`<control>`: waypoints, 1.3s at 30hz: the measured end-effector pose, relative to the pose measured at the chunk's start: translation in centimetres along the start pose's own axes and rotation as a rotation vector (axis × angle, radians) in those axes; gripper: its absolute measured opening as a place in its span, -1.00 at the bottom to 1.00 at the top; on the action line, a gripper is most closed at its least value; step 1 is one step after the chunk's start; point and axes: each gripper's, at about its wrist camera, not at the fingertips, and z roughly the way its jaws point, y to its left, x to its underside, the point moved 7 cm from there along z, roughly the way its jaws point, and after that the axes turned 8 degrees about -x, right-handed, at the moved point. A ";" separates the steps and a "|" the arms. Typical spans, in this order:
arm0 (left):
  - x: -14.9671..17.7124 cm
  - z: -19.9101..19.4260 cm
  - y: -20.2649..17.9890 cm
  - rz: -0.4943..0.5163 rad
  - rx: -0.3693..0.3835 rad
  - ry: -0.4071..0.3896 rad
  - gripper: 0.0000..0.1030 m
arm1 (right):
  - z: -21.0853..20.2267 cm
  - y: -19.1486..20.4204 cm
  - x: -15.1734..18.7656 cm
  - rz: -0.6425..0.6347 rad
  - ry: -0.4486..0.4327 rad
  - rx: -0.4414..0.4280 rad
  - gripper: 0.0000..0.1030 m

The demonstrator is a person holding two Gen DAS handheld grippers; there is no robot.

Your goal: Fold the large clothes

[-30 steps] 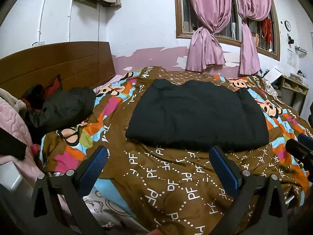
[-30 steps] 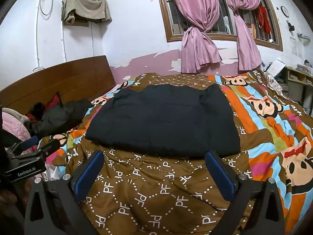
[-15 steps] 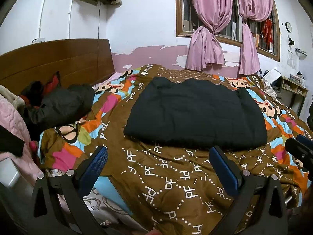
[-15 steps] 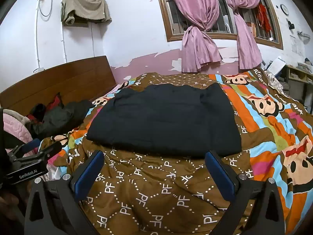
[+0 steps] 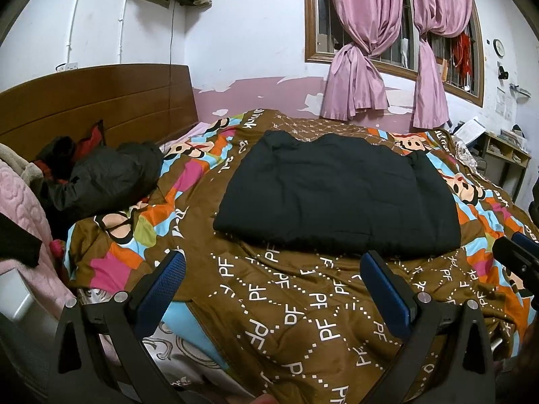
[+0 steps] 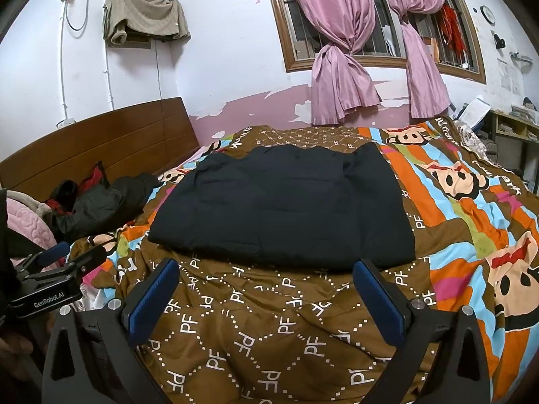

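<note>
Black garment (image 5: pixel 337 192) is lying flat as a rough rectangle mid-frame on the quilt (image 5: pixel 303 303), so I'm reading this as between folds, maybe near done. Left claw (image 5: pixel 273 286) and right claw (image 6: pixel 266 289) are both hovering wide open over the quilt below the near hem, gripping nothing, touching nothing. Next move is probably calling for both claws pinching the near-hem corners and carrying them toward the far edge.
</note>
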 end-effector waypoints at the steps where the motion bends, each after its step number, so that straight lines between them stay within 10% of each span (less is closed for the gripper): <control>1: 0.0 0.0 0.0 0.000 0.000 -0.001 0.97 | 0.0 0.0 0.0 0.000 -0.001 -0.001 1.00; 39: 0.2 0.4 0.1 0.030 -0.021 0.026 0.97 | 0.1 0.4 -0.1 0.001 0.004 -0.003 1.00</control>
